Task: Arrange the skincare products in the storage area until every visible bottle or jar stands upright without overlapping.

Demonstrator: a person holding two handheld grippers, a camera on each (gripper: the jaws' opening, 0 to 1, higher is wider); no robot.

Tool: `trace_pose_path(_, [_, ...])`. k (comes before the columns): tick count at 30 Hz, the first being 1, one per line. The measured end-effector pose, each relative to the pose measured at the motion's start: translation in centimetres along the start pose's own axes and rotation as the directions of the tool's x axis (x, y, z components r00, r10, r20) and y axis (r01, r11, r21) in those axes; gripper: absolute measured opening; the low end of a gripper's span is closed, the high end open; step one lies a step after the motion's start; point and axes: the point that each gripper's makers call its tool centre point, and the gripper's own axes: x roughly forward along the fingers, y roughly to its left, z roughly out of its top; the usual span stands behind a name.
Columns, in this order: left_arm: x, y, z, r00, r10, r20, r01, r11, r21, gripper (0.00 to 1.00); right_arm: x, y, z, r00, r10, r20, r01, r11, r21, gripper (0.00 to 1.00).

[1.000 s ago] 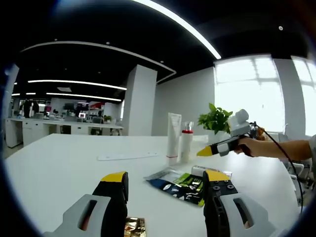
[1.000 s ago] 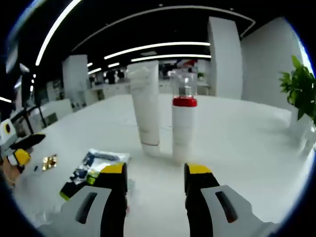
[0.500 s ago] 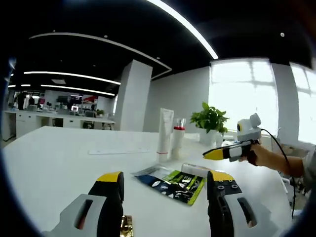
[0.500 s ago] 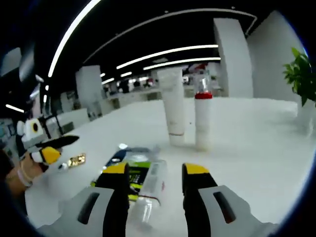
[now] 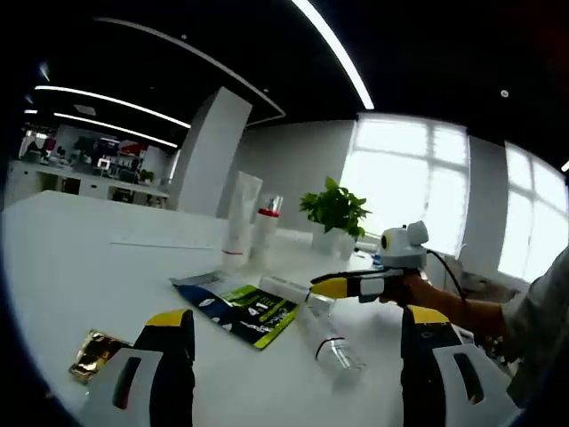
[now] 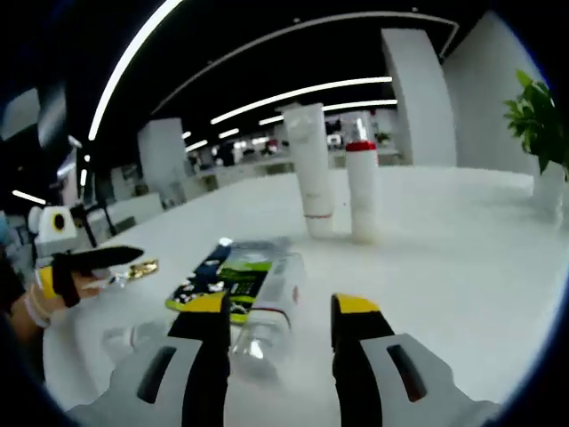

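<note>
**Clear bottle lying flat beside the sachet; two products upright behind it**

The white surface [image 5: 71, 267] carries everything. Taking the green-and-blue flat foil sachet [image 5: 238, 309] as the landmark: a clear plastic bottle [image 5: 311, 331] lies on its side just beside it, on the side nearer the window, and whether it overlaps the sachet's edge cannot be told. Beyond the sachet stand a tall white squeeze tube [image 5: 240, 220] and, just beside it, a white pump bottle with a red collar and clear cap [image 5: 265, 233], both upright and close together. A small gold foil packet [image 5: 92, 352] lies well apart from the sachet, near the left tongs [image 5: 293, 325], whose yellow-tipped jaws stand wide apart with nothing between them. A green potted plant [image 5: 335, 211] sits past the sachet towards the window.

In the right gripper view the right tongs [image 6: 277, 307] hang low over the lying clear bottle [image 6: 269, 313], jaws apart on either side of it and not closed on it. The sachet [image 6: 224, 277] lies touching or just beside that bottle, with the tube [image 6: 311, 169] and red-collared bottle [image 6: 361, 190] upright behind.
</note>
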Motion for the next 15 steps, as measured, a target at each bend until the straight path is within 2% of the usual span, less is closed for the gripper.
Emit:
trace_pose_path(1, [0.1,-0.6,-0.4,1.0,-0.01,-0.028,0.011,1.0,0.026,1.0,0.0,-0.1,0.0,1.0,-0.003,0.0,0.003,1.0,-0.001,0.44])
trace_pose_path(2, [0.2,-0.9,-0.5,1.0,0.003,-0.031,-0.002,0.999,0.053,1.0,0.0,-0.2,0.0,1.0,-0.004,-0.002,0.004,1.0,0.0,0.44])
trace_pose_path(5, [0.9,-0.7,-1.0,0.997,0.04,-0.066,-0.034,0.995,0.099,0.99,-0.2,-0.2,0.0,1.0,-0.011,0.002,0.011,1.0,0.003,0.43])
trace_pose_path(8, [1.2,-1.5,-3.2,0.981,0.105,-0.161,-0.078,0.983,0.165,0.95,-0.1,-0.4,0.0,1.0,-0.014,-0.004,0.014,1.0,-0.01,0.43])
trace_pose_path(9, [1.2,-0.8,-4.0,0.968,0.148,-0.205,-0.114,0.979,0.17,0.92,-0.2,-0.4,-0.1,1.0,-0.017,-0.007,0.016,1.0,-0.016,0.43])
trace_pose_path(11, [1.6,-0.4,-4.2,0.965,0.17,-0.197,-0.135,0.974,0.18,0.92,-0.2,-0.4,-0.4,1.0,-0.011,-0.015,0.011,1.0,-0.013,0.42])
trace_pose_path(15, [1.8,-0.5,-5.1,0.955,0.181,-0.236,-0.132,0.969,0.21,0.87,-0.3,0.0,-1.0,1.0,-0.007,-0.028,0.006,1.0,-0.03,0.42])
